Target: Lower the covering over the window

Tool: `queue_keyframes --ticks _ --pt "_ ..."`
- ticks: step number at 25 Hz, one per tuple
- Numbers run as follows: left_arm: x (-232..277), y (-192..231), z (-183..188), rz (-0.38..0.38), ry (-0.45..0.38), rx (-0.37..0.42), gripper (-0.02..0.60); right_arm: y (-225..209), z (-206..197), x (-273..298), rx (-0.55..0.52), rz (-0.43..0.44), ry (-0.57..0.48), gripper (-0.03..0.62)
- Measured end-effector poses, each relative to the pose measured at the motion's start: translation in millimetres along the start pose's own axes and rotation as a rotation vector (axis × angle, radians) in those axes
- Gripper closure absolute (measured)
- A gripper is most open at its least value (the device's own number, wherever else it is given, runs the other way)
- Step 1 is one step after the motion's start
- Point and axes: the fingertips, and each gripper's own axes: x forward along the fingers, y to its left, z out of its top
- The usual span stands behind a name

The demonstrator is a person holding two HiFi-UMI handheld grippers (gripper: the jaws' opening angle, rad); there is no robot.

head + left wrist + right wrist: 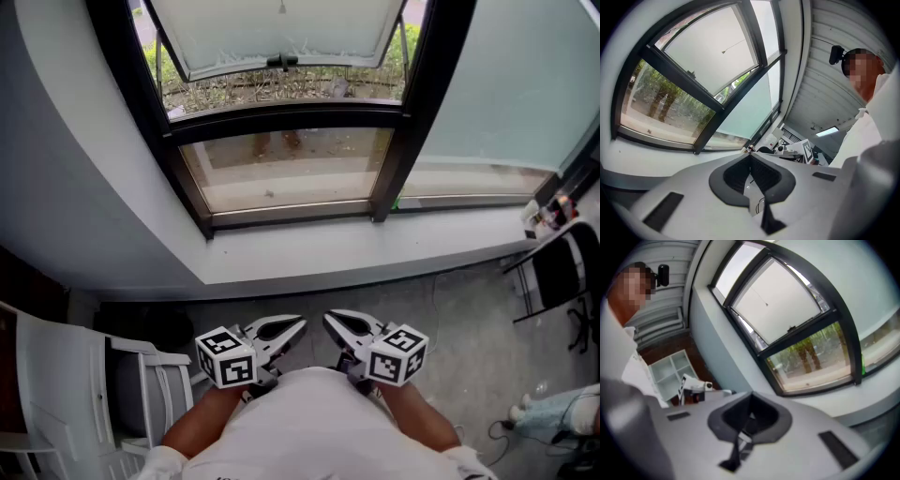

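Head view looks down on the left gripper (286, 328) and the right gripper (342, 326), held side by side close to the person's body, tips angled toward each other and aimed at the wall under the window (286, 178). Both are well apart from it and low, below the grey sill (356, 248).

Left gripper view shows the left gripper (750, 157) with its jaws pressed together and nothing between them. Right gripper view shows the same for the right gripper (750, 398) — jaws closed, empty.

The window's lower pane is bare, with plants (272, 89) showing outside. Its upper pane is pale and opaque, and a thin pull cord (725, 50) with a small weight hangs in front of it. Whether that pale sheet is the covering (776, 301) partly down or frosted glass, I cannot tell — either way it stops at the dark crossbar, high above both grippers. The pane to the right is pale as well.

A white chair (56, 394) stands at the person's left, a black chair (555, 272) at the right near the sill's end.
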Motion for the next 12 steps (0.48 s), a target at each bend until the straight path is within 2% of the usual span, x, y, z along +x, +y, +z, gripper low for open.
queue_keyframes --ticks 12 --pt "0.2 3.8 -1.1 0.038 -0.023 -0.015 0.566 -5.4 -4.7 -9.0 0.004 -0.002 0.015 0.571"
